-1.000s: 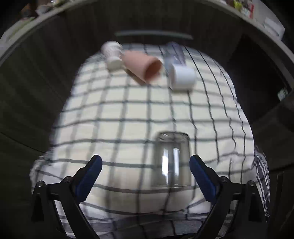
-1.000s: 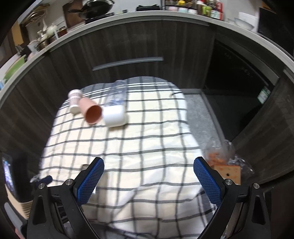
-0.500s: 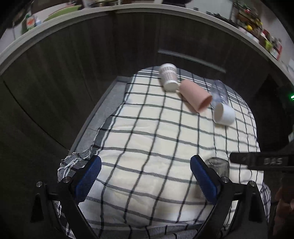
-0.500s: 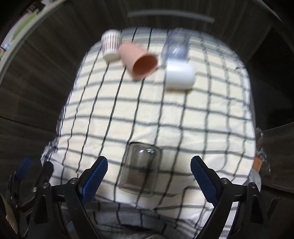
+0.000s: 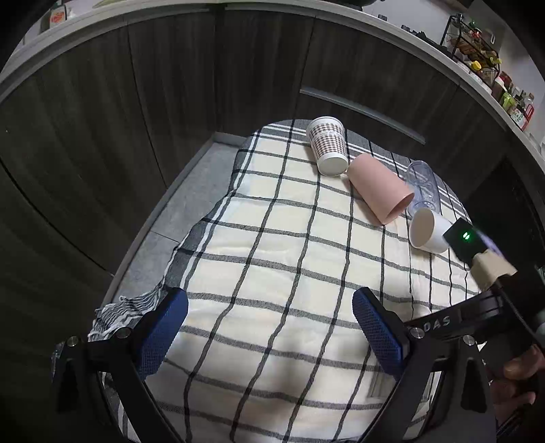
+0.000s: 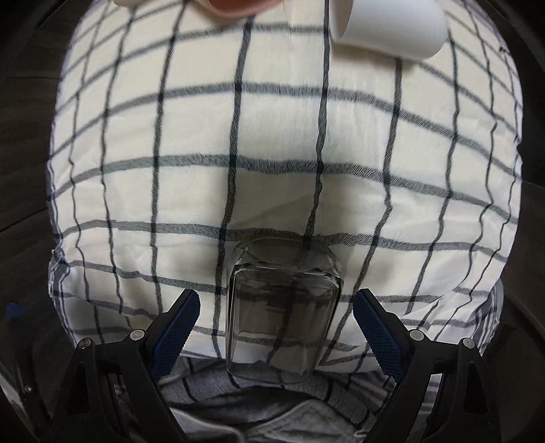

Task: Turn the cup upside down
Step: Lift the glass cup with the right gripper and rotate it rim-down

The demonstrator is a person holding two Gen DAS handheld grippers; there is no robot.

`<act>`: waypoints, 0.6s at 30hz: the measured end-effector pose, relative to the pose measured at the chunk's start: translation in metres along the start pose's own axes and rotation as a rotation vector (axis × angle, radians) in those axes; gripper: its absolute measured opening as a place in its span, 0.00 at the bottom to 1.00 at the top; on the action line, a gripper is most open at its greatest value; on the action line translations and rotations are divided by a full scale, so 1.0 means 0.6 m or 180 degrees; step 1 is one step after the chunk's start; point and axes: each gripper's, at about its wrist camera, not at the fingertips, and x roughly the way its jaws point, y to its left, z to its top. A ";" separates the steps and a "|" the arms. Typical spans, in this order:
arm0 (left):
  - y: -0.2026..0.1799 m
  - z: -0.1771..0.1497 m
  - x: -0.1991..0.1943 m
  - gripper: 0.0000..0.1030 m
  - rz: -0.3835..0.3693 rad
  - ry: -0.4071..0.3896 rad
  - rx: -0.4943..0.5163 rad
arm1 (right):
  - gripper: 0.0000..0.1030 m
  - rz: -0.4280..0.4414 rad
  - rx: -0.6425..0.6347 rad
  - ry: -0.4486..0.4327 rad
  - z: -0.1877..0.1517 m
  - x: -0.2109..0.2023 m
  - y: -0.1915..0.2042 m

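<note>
A clear square glass cup (image 6: 282, 317) lies on its side on the checked cloth (image 6: 272, 136) near the table's front edge. My right gripper (image 6: 276, 327) is open, its blue pads on either side of the glass and apart from it. My left gripper (image 5: 269, 334) is open and empty over the cloth (image 5: 272, 272), to the left of the right gripper's body (image 5: 477, 306). The glass is hidden in the left wrist view.
Several cups lie tipped at the far side: a patterned paper cup (image 5: 328, 146), a pink cup (image 5: 379, 189), a clear plastic cup (image 5: 422, 185) and a white cup (image 5: 427, 230), which also shows in the right wrist view (image 6: 388, 24). Dark cabinets (image 5: 170, 85) stand behind.
My right gripper has come down closer, so the glass now lies between its open pads. My left gripper has swung left and away from the glass.
</note>
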 end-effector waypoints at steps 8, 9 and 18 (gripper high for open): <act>0.001 0.008 0.028 0.96 -0.0041 0.0081 -0.0020 | 0.80 -0.0061 0.0080 0.0346 0.021 0.044 -0.002; 0.001 0.007 0.030 0.96 -0.0043 0.0093 -0.0020 | 0.79 -0.0056 0.0079 0.0379 0.022 0.050 0.001; 0.002 0.002 0.035 0.96 -0.0011 0.0103 -0.0030 | 0.66 0.0053 0.0138 0.0459 0.018 0.067 -0.005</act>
